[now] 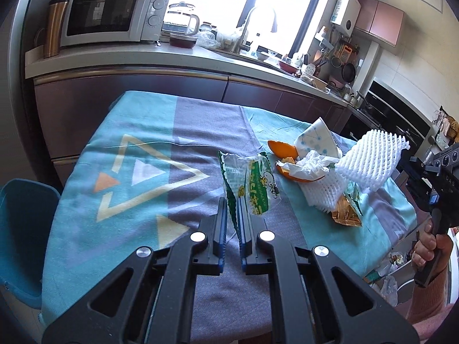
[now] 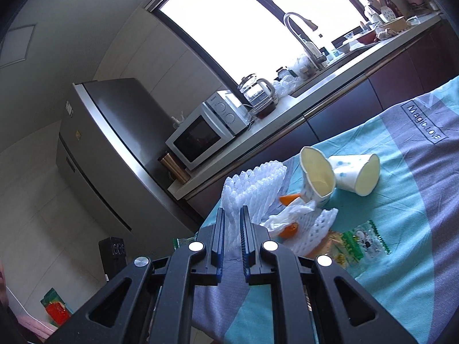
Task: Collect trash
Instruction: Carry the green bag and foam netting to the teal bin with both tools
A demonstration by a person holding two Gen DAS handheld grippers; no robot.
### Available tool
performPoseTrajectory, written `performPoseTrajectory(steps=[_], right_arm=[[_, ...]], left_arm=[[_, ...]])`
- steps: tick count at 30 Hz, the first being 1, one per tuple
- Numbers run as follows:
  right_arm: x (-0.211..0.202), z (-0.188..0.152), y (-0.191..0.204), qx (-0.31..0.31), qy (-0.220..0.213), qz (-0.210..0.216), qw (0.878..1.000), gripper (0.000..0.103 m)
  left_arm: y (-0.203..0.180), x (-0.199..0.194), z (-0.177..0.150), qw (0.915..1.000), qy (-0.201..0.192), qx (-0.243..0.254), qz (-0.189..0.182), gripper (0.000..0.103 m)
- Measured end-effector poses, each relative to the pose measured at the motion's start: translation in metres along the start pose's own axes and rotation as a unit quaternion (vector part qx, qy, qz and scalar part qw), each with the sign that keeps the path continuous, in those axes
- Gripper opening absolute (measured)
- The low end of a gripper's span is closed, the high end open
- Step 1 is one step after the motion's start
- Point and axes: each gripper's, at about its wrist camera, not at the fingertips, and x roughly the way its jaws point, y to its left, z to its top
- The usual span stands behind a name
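Observation:
My left gripper (image 1: 231, 203) is shut on a green-and-white snack wrapper (image 1: 252, 183), which hangs lifted above the teal and grey tablecloth (image 1: 137, 143). My right gripper (image 2: 232, 212) is shut on a white foam fruit net (image 2: 252, 189), also raised off the cloth; the same net (image 1: 370, 160) shows at the right of the left wrist view. On the cloth lie orange peel (image 1: 279, 149), a crumpled tissue (image 2: 289, 215), a second foam net (image 2: 312, 235), two tipped paper cups (image 2: 317, 175) (image 2: 355, 173), an orange packet (image 1: 345, 215) and another green wrapper (image 2: 364, 240).
A blue chair (image 1: 23, 229) stands at the table's left side. Behind the table runs a kitchen counter (image 1: 172, 54) with a microwave (image 1: 112, 14), a glass kettle (image 1: 180, 18) and a sink tap. A fridge (image 2: 114, 149) stands at the counter's end. A hand (image 1: 430, 246) grips the right tool's handle.

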Motion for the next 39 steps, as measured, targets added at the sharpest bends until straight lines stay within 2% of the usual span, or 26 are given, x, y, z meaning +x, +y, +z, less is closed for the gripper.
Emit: performPoseTrajectory(steps=[10,17,30,39], right_arm=[[0.057,-0.020,0.040,-0.017,0.058,0.060,0.996,0.009],[0.101,-0.031,0.066,-0.031,0.105,0.098,0.989,0.009],[0.185,-0.054,0.123,-0.067,0.185,0.162,0.967,0.009],[0.236,-0.075,0.161,-0.091,0.232,0.188,0.950,0.009]], left_arm=[[0.030,-0.041,-0.011,0.9988,-0.030,-0.023,0.031,0.008],[0.063,-0.074,-0.023,0.9949,-0.049,-0.054,0.070,0.008],[0.141,-0.136,-0.038,0.9762,-0.086,-0.122,0.157,0.008],[0.175,-0.158,-0.051,0.9644,-0.093,-0.152,0.195,0.008]])
